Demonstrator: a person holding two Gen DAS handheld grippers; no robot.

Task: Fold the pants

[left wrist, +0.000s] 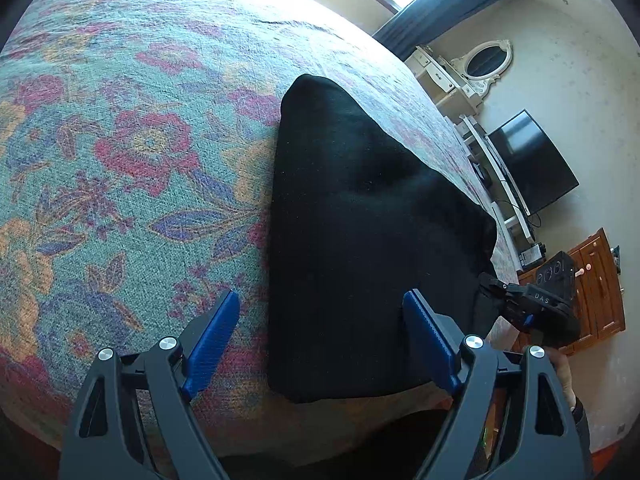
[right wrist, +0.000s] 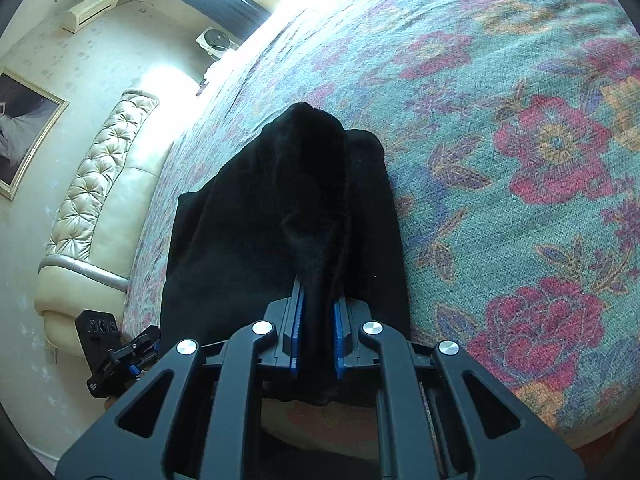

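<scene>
Black pants [left wrist: 360,220] lie folded into a thick pad on the floral bedspread [left wrist: 120,160]. My left gripper [left wrist: 322,300] hovers open over their near left corner, one blue pad above the cloth and the other above the bedspread. In the right wrist view a ridge of the pants [right wrist: 312,184] is pulled up from the flat layers and runs into my right gripper [right wrist: 318,320], which is shut on it. The right gripper [left wrist: 496,284] also shows at the pants' right edge in the left wrist view. The left gripper [right wrist: 148,340] sits at the lower left of the right wrist view.
The bed's near edge runs just below both grippers. Beyond the bed stand a television [left wrist: 532,164], a wooden cabinet [left wrist: 600,288] and a white vanity with an oval mirror [left wrist: 484,60]. A tufted cream headboard [right wrist: 100,200] and a framed picture [right wrist: 24,128] line the other wall.
</scene>
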